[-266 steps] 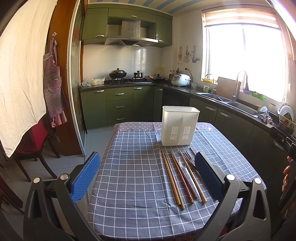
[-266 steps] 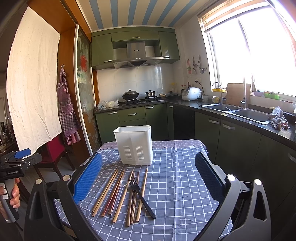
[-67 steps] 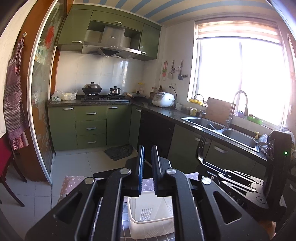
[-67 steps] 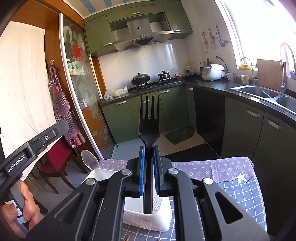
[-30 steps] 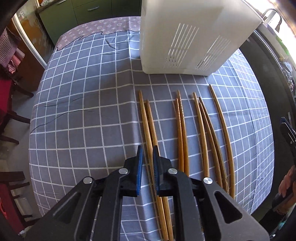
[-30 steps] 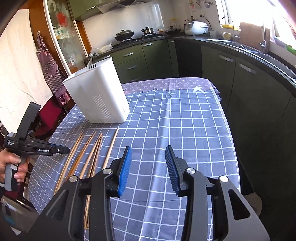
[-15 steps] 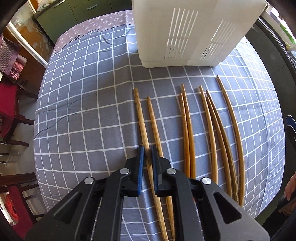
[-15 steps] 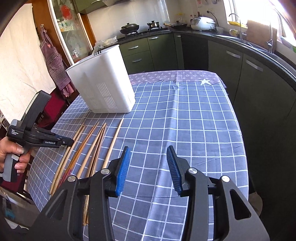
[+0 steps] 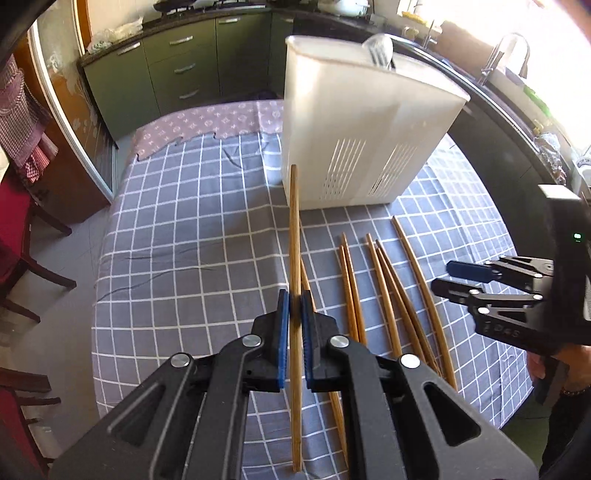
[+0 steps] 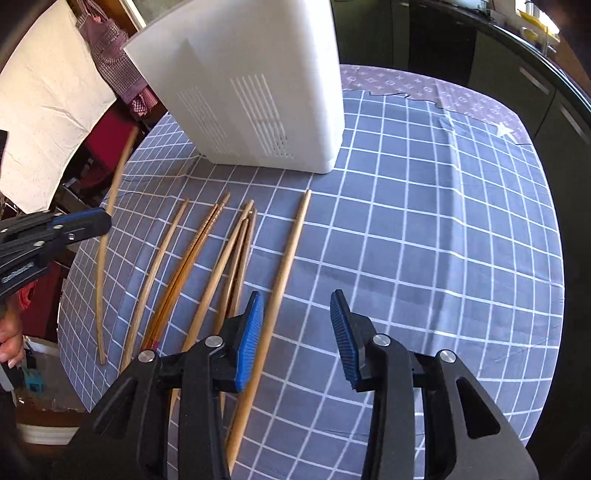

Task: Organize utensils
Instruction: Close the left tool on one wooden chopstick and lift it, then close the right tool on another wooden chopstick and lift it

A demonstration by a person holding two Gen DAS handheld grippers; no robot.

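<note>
The left gripper (image 9: 294, 308) is clamping one chopstick (image 9: 294, 236) mid-length, off the table (image 9: 177, 229); light, stiff, probably slippery; the right gripper (image 10: 296, 332) is narrowing, empty, beside another chopstick (image 10: 284, 266).

This is a home kitchen. At the top of the left wrist view stand dark green cabinets (image 9: 184, 70) with metal drawer handles under a dark countertop (image 9: 207, 16). At the upper right, near a bright window, there is a faucet (image 9: 496, 55) over a sink. At the left edge a checked apron (image 9: 20, 125) hangs beside a glass sliding door (image 9: 70, 110). The table in the middle carries a grey checked tablecloth (image 9: 177, 229), with wooden chopsticks (image 9: 388, 291) and a white utensil holder (image 9: 354, 136) on it
</note>
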